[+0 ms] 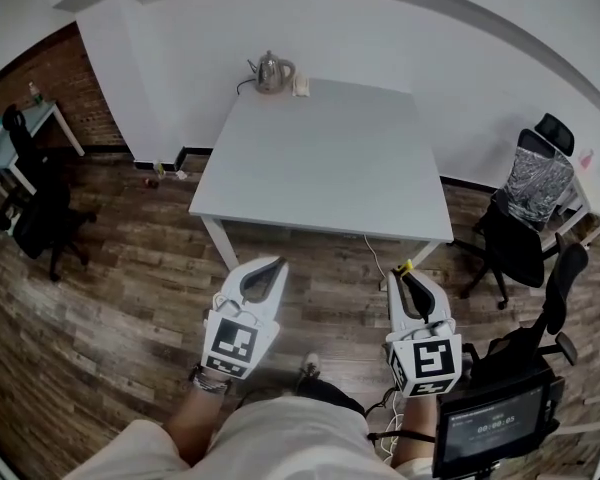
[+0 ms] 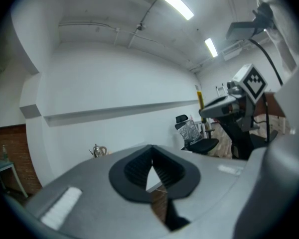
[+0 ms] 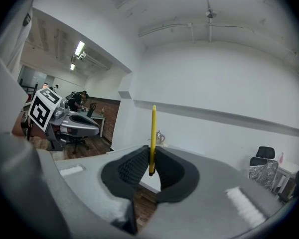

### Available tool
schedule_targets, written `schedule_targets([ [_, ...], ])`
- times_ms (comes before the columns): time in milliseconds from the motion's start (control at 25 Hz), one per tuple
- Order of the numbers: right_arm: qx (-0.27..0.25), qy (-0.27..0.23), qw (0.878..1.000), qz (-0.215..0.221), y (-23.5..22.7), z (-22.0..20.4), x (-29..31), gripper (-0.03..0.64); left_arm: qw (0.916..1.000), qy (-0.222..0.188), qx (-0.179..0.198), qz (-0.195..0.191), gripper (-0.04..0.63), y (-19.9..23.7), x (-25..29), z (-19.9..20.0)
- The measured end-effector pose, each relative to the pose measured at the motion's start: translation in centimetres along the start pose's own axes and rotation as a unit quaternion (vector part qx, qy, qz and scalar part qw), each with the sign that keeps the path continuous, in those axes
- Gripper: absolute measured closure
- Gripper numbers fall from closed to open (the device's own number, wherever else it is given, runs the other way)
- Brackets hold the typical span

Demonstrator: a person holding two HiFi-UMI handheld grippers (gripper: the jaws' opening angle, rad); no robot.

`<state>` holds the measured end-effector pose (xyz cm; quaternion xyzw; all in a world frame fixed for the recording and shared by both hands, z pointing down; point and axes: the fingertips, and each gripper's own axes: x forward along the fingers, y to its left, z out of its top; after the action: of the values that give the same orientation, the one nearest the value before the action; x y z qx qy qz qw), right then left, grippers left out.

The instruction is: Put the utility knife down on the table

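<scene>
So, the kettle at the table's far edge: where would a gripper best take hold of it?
Probably the handle of the kettle, which loops out on its right in the head view, opposite the spout. Come from that side, jaws across the loop; the rounded metal body looks too wide.

No text can be read; the digits on the small screen (image 1: 495, 423) are too blurred.

Steel kettle (image 1: 271, 71) far back, black office chair (image 1: 512, 240) at rt
</scene>
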<state>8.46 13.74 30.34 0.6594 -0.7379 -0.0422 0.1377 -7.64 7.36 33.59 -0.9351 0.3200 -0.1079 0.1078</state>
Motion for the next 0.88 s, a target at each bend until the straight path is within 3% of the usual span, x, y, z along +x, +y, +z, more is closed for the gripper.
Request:
schedule_targets([
  [880,-0.002,-0.012,1.0,0.028,-5.1,0.0,6.2,0.571,0.9999,0.007,0.001,0.013,0.591,1.7,7.4,0.7],
])
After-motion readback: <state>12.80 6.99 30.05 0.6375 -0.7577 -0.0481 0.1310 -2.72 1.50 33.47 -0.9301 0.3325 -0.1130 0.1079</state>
